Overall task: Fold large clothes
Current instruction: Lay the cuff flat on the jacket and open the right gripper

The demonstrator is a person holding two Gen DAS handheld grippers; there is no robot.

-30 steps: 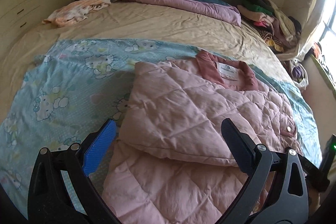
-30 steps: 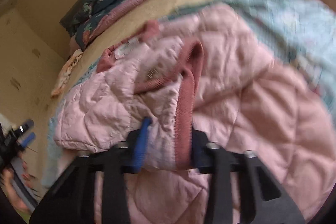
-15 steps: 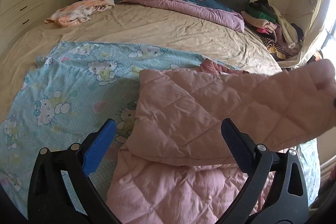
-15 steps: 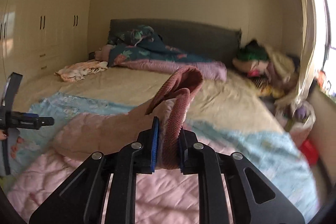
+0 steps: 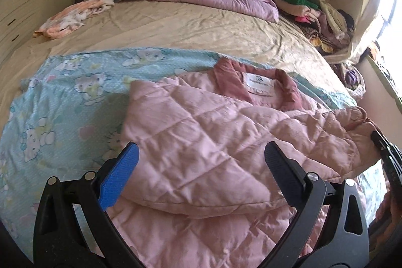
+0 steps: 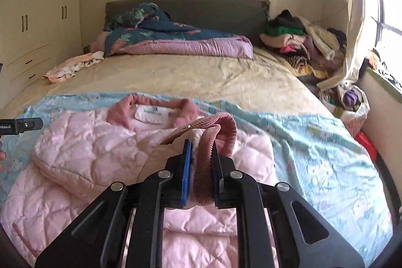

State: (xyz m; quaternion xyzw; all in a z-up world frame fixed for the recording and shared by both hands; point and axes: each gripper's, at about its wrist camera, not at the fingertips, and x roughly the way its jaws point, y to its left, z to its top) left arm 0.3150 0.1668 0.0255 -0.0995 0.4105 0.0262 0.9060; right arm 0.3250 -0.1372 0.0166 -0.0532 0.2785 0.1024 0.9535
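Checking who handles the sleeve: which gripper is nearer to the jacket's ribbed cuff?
Right. The right gripper is shut on the ribbed cuff; the left gripper hovers open over the jacket's body, apart from it.

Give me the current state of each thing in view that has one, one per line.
Left gripper: open, holding nothing, over the jacket.
Right gripper: shut on the jacket's ribbed cuff.
Pink quilted jacket: partly folded on the blue sheet, collar spread open, label showing.
Wardrobe doors: closed.
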